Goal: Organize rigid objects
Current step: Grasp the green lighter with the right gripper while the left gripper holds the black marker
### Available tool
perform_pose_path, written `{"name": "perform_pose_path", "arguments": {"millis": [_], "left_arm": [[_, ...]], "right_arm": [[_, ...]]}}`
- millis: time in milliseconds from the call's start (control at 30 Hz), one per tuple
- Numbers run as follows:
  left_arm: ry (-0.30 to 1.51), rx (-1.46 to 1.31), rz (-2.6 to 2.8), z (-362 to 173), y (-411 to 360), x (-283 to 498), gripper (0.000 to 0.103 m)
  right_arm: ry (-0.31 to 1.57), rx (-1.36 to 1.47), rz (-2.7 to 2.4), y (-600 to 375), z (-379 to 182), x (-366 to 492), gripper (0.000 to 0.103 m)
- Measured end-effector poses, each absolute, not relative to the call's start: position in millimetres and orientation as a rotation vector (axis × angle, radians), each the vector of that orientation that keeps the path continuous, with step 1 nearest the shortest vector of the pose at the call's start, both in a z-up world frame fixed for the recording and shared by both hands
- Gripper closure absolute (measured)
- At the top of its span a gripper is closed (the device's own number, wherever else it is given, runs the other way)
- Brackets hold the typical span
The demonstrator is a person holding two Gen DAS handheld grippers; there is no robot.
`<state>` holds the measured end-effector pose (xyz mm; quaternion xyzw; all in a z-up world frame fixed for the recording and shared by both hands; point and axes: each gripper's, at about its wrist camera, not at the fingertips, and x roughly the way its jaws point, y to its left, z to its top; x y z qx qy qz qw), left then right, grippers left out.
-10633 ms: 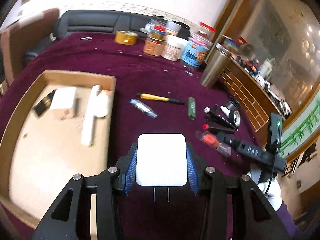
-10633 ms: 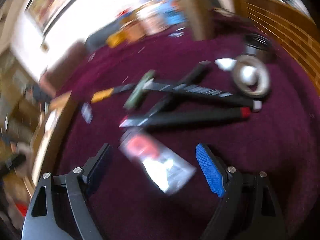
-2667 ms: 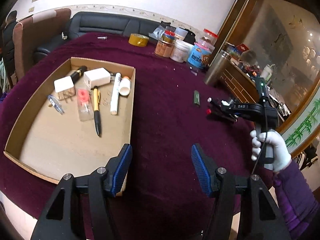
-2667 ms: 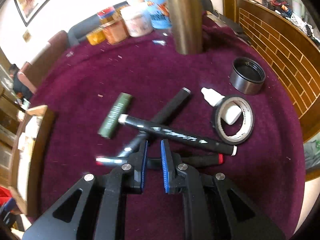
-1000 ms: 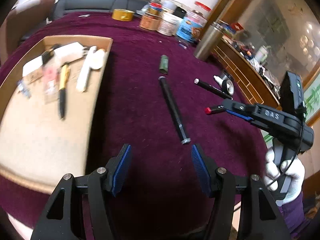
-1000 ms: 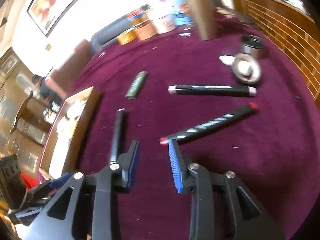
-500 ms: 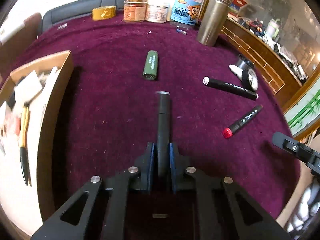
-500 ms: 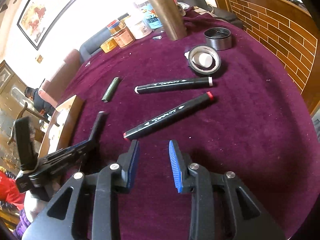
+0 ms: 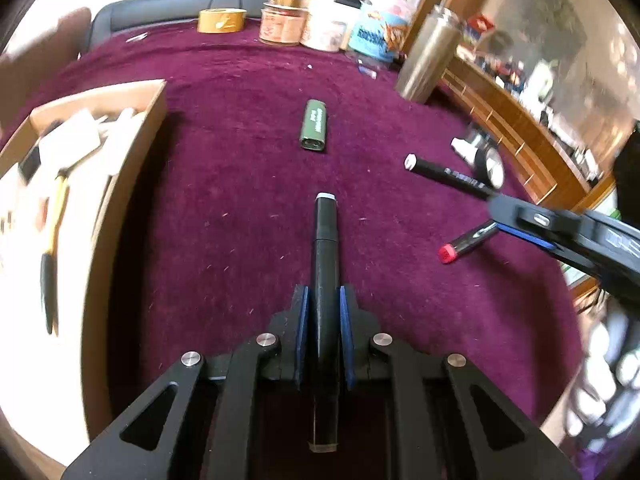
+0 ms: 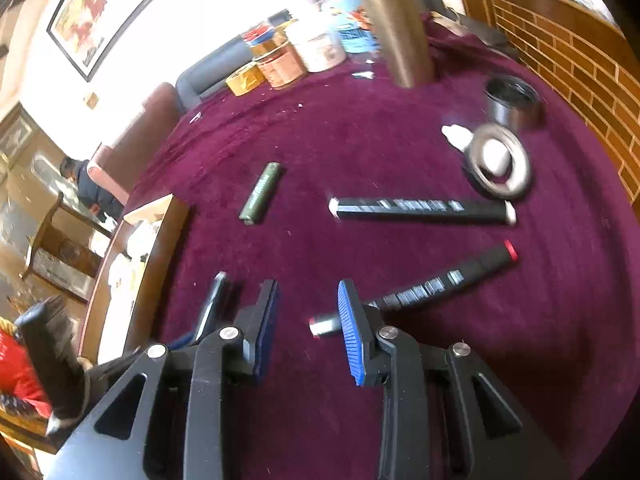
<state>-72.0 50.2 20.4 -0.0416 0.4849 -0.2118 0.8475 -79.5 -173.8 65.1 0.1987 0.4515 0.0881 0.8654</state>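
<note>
My left gripper [image 9: 323, 312], open a sec ago, now clamps the black marker [image 9: 326, 240]. Right gripper [image 10: 306, 316] slid over to the red-tipped marker [image 10: 436, 284], its near end between my jaws, not gripped.

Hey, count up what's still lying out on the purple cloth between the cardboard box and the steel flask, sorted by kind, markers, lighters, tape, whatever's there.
Black markers: 3, one gripped in the left gripper, one with white ends, one with red ends
Green lighter: 1
Tape roll: 1
Small white bottle: 1
Metal cap: 1
Total: 7
</note>
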Motion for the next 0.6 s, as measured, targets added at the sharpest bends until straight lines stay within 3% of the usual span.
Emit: {"name": "perform_pose_path", "arguments": {"millis": [533,600], "left_arm": [[0.878,-0.372,-0.397,70,192,-111,0.091],[0.867,-0.379,-0.351,69,210,-110,0.091]], "right_arm": [[1.080,0.277,0.061,-95,34,65,0.076],[1.090,0.264,0.043,-90,28,72,0.069]]}}
